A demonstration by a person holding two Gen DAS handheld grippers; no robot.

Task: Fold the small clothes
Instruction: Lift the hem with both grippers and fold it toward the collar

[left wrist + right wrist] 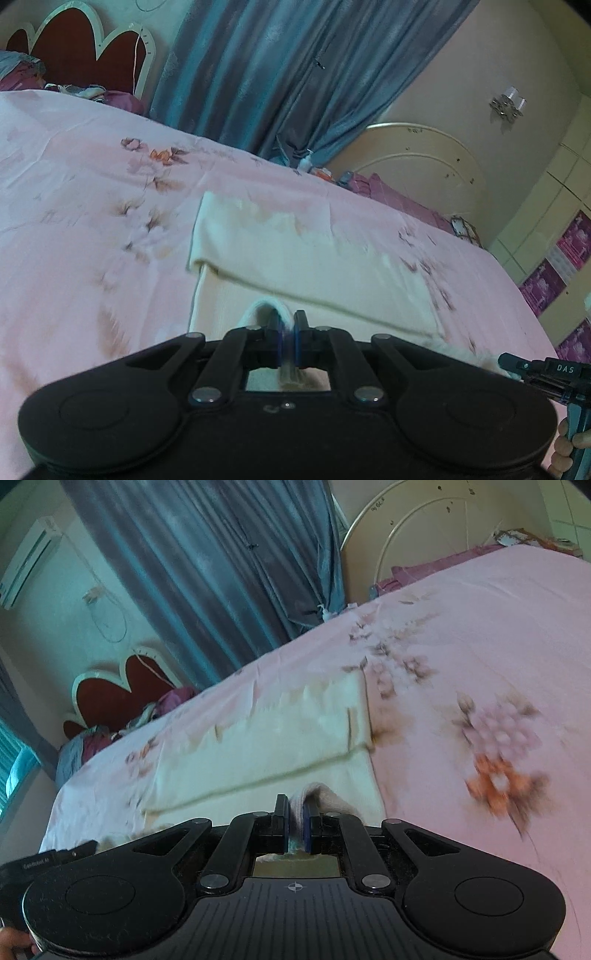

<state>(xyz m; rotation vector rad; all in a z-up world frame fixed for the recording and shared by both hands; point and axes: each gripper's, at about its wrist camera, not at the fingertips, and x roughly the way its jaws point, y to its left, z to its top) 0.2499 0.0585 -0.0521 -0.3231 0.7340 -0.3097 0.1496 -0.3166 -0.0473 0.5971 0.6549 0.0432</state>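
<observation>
Cream knit garment (314,258) lies mid-way across the pink floral bedsheet (92,221), one flap already folded over; left gripper (290,332) and right gripper (294,812) each clamped on its near hem, so judging fold partly done, further folds remaining

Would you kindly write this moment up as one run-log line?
step: folding | left gripper: shut on cream garment | right gripper: shut on cream garment | surface: pink floral bedsheet
</observation>
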